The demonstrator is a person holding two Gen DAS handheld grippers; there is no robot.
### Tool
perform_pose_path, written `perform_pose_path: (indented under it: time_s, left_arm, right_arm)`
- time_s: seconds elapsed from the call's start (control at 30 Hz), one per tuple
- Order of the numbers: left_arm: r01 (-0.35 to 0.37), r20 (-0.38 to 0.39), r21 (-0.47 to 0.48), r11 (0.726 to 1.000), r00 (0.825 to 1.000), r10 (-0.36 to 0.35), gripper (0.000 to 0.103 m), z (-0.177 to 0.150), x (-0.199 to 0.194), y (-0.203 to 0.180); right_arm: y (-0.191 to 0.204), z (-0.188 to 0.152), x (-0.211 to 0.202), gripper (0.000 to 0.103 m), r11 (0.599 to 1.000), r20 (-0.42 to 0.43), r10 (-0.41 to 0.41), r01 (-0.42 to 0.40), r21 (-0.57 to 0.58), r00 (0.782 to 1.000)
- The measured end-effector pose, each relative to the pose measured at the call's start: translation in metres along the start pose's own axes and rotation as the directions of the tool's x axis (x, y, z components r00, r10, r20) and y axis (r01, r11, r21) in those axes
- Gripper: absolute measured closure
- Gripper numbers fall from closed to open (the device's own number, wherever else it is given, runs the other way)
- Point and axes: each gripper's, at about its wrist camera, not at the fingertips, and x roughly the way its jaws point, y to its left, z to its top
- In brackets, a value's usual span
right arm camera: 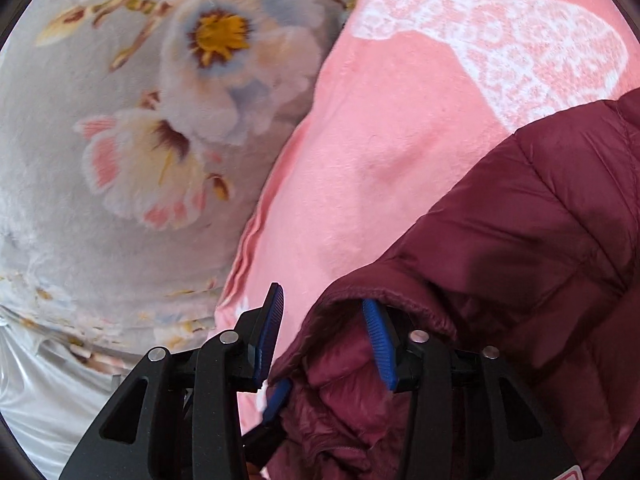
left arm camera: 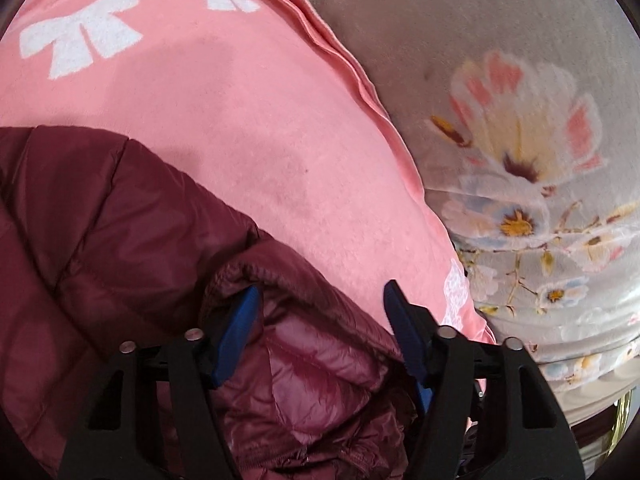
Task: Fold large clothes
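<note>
While both grippers sit low over the bedding, the maroon puffer jacket (left arm camera: 100,232) lies on the pink blanket (left arm camera: 240,120), which is spread over a grey floral blanket (left arm camera: 520,160).

Left gripper (left arm camera: 320,312): fingers (left arm camera: 240,328) spread wide, straddling a bunched ribbed-edge opening of the jacket, probably a cuff or hem. One blue pad sits against the fabric on the inner side; the other pad is over the pink blanket just beside the jacket edge. Not pinching anything.

Right gripper (right arm camera: 324,320): fingers (right arm camera: 378,340) also spread. One pad is tucked inside the jacket's (right arm camera: 520,260) ribbed opening, with shiny lining bunched below it; the other pad is outside, over the pink blanket (right arm camera: 380,180). Jacket edge runs between the two pads, no clamp on it.

Pink blanket carries white bow prints in the left view and a white lace-pattern bow in the right view. Its layered edge meets the floral blanket (right arm camera: 120,140). Shiny clear plastic (right arm camera: 44,380) shows at the lower left of the right view.
</note>
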Motion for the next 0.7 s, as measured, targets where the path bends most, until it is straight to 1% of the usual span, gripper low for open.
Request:
perform_pose_path:
  time_s: [0.03,0.07,0.1,0.17,0.2,0.27,0.3,0.33,0.37,0.4,0.43,0.5,0.6,0.7]
  left_arm:
    - [-0.002,-0.003,0.006,1.0,1.0,0.002,0.058,0.002,0.001,0.0]
    - [-0.006,-0.011,0.022,1.0,1.0,0.006,0.078,0.003,0.003,-0.001]
    - [-0.009,-0.018,0.038,0.999,1.0,0.01,0.095,0.004,0.004,-0.003]
    - [-0.016,-0.012,0.092,0.996,1.0,0.017,0.099,0.002,-0.001,-0.007]
    - [-0.025,0.012,0.152,0.988,1.0,0.024,0.1,-0.002,-0.011,-0.014]
    - [-0.028,0.047,0.25,0.968,0.999,0.017,0.1,-0.01,-0.031,-0.024]
    - [-0.032,0.057,0.284,0.958,0.998,0.016,0.1,-0.014,-0.039,-0.027]
    - [-0.037,0.067,0.323,0.946,0.998,0.016,0.1,-0.019,-0.047,-0.029]
    - [-0.056,0.079,0.365,0.929,0.996,0.029,0.1,-0.026,-0.053,-0.031]
    - [-0.078,0.082,0.386,0.919,0.995,0.05,0.1,-0.03,-0.052,-0.031]
    - [-0.107,0.082,0.406,0.908,0.993,0.08,0.1,-0.033,-0.049,-0.03]
    - [-0.153,0.081,0.421,0.894,0.988,0.131,0.1,-0.037,-0.036,-0.025]
    - [-0.184,0.045,0.405,0.895,0.982,0.182,0.1,-0.039,-0.016,-0.011]
    - [-0.196,0.038,0.406,0.893,0.979,0.198,0.099,-0.041,-0.006,0.003]
  right_arm:
    - [0.001,0.001,0.001,0.088,1.0,0.0,-0.015,0.015,-0.026,1.0]
    - [0.004,0.0,0.001,0.094,0.998,-0.002,-0.028,0.027,-0.056,1.0]
    - [0.009,-0.001,-0.001,0.098,0.994,0.0,-0.038,0.037,-0.106,0.999]
    - [0.022,-0.008,-0.011,0.099,0.976,0.022,-0.053,0.056,-0.212,0.998]
    - [0.033,-0.016,-0.02,0.1,0.95,0.038,-0.066,0.075,-0.304,0.997]
    - [0.048,-0.03,-0.034,0.1,0.888,0.063,-0.094,0.112,-0.447,0.994]
    - [0.055,-0.039,-0.039,0.1,0.841,0.081,-0.12,0.145,-0.522,0.989]
    - [0.059,-0.044,-0.039,0.1,0.807,0.091,-0.144,0.17,-0.566,0.985]
    - [0.061,-0.051,-0.038,0.1,0.771,0.102,-0.175,0.2,-0.605,0.979]
    - [0.061,-0.055,-0.036,0.1,0.745,0.108,-0.204,0.226,-0.628,0.973]
    - [0.059,-0.057,-0.031,0.1,0.727,0.106,-0.233,0.245,-0.641,0.967]
    - [0.055,-0.058,-0.022,0.1,0.709,0.11,-0.273,0.277,-0.649,0.956]
    - [0.045,-0.058,-0.006,0.1,0.677,0.116,-0.341,0.329,-0.658,0.933]
    - [0.034,-0.057,0.008,0.1,0.648,0.12,-0.397,0.371,-0.665,0.91]
